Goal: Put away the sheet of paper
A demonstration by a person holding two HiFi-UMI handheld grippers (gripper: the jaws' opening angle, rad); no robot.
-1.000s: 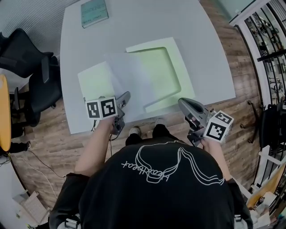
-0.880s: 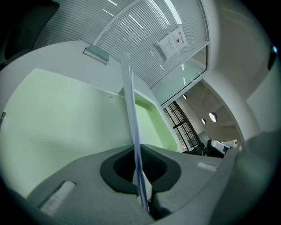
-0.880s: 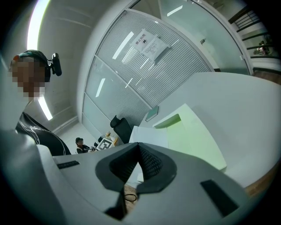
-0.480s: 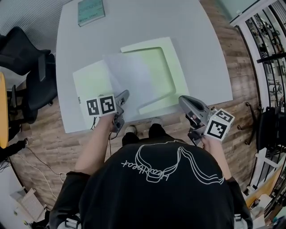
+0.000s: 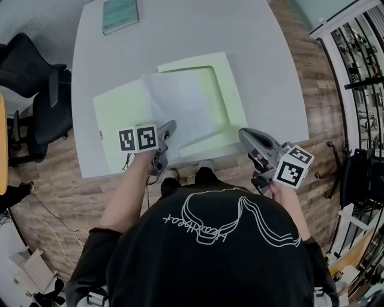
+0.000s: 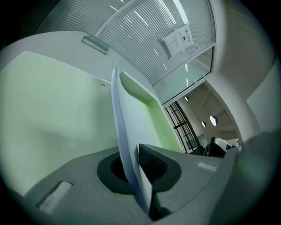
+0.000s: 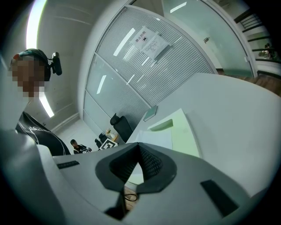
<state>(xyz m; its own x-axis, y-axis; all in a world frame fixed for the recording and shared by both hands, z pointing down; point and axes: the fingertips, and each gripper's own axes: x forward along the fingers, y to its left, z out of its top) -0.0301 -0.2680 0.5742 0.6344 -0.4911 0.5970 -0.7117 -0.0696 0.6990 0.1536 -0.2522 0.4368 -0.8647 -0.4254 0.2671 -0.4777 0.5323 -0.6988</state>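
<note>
A white sheet of paper [image 5: 186, 107] slants over an open pale green folder [image 5: 119, 114] on the white table [image 5: 180, 36]. My left gripper [image 5: 168, 128] is at the table's near edge, shut on the sheet's near corner. In the left gripper view the paper [image 6: 124, 132] runs edge-on between the closed jaws of the left gripper [image 6: 137, 169], with the folder [image 6: 52, 110] behind it. My right gripper [image 5: 245, 137] hovers off the table's near right edge. In its own view the right gripper [image 7: 138, 154] is shut and empty.
A teal book [image 5: 119, 14] lies at the table's far left corner. A black office chair [image 5: 37, 102] stands left of the table and a metal rack [image 5: 360, 66] stands at the right. Wooden floor surrounds the table.
The sheet has swung further over the folder's right half while the left gripper keeps its hold. The right gripper has hardly moved.
</note>
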